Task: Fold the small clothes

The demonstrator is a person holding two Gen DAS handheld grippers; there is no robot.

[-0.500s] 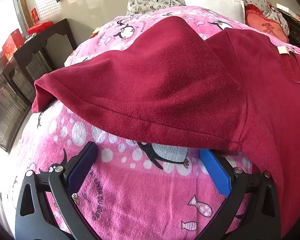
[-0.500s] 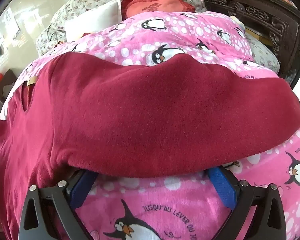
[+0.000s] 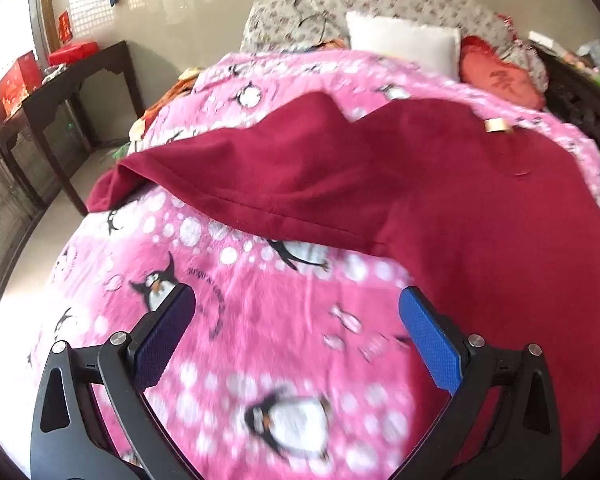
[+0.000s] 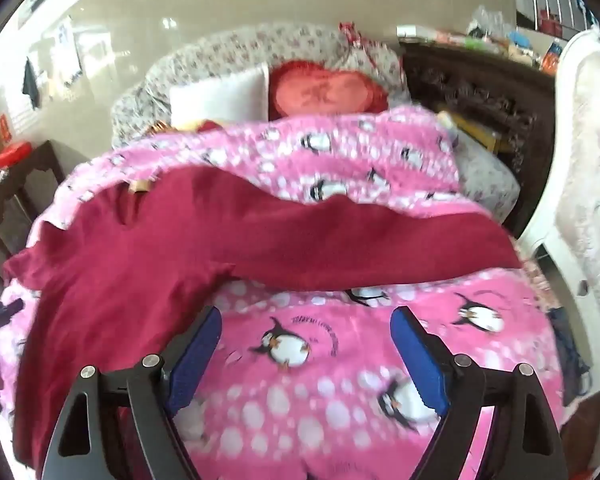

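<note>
A dark red long-sleeved top (image 3: 439, 184) lies spread on a pink penguin blanket (image 3: 268, 320), its neck label (image 3: 497, 125) toward the pillows. In the left wrist view its left sleeve (image 3: 220, 168) stretches out to the left. My left gripper (image 3: 298, 312) hangs open above bare blanket, short of the sleeve's hem, with nothing between its blue pads (image 3: 429, 338). In the right wrist view the top (image 4: 148, 264) lies at left and its right sleeve (image 4: 379, 248) runs to the right. My right gripper (image 4: 305, 330) is open over the blanket (image 4: 339, 400), just below that sleeve, its jaws empty.
White pillow (image 3: 403, 46), red cushion (image 3: 499, 78) and flowered bedding (image 3: 339, 8) lie at the head of the bed. A dark wooden side table (image 3: 72, 84) with red boxes stands left of the bed. A carved dark headboard (image 4: 479, 92) and a white plastic chair (image 4: 579, 208) stand at right.
Both grippers have pulled back and up from the sleeves' hems. The sleeves now sit farther off, and more blanket shows between the pads.
</note>
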